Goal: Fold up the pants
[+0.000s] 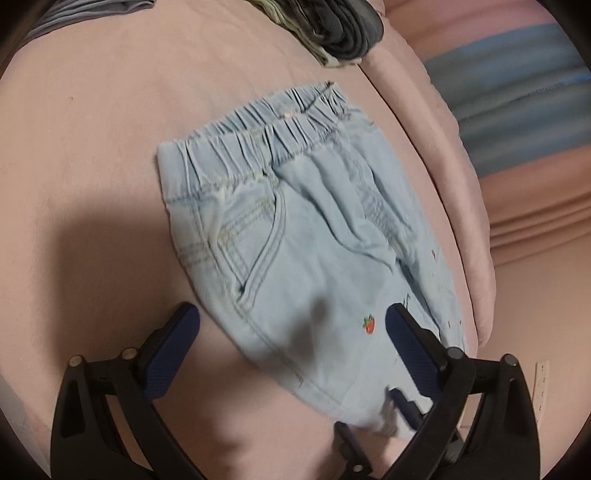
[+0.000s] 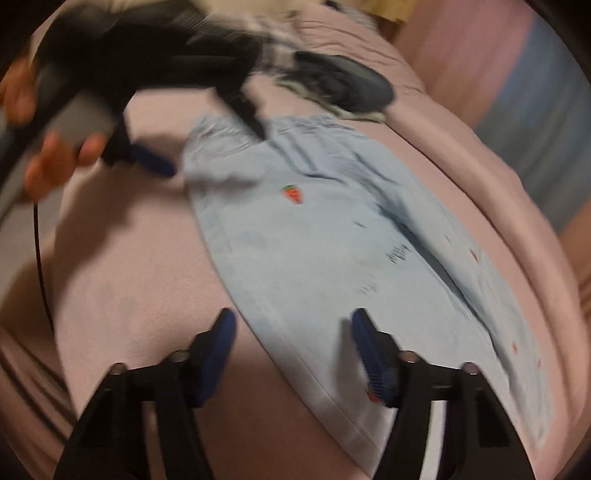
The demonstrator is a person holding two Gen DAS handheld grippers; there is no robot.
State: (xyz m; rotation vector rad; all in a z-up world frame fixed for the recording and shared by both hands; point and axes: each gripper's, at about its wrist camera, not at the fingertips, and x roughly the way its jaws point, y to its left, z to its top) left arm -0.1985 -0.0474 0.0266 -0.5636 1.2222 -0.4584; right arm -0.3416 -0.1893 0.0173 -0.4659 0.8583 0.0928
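Light blue denim pants (image 1: pixel 306 236) lie on a pink bed sheet (image 1: pixel 92 155), folded lengthwise, with the elastic waistband at the far end. A small carrot print shows on the leg. My left gripper (image 1: pixel 291 317) is open just above the upper leg, its jaws wide apart over the fabric's left edge. In the right wrist view the pants (image 2: pixel 332 251) stretch away from me. My right gripper (image 2: pixel 291 321) is open over the lower leg near the hem. The left gripper (image 2: pixel 207 147) shows there too, open near the waistband, held by a hand.
A pile of dark and grey folded clothes (image 1: pixel 340 33) sits beyond the waistband. A rolled pink blanket edge (image 1: pixel 443 166) runs along the right of the pants. A black cable (image 2: pixel 38 258) hangs at the left in the right wrist view.
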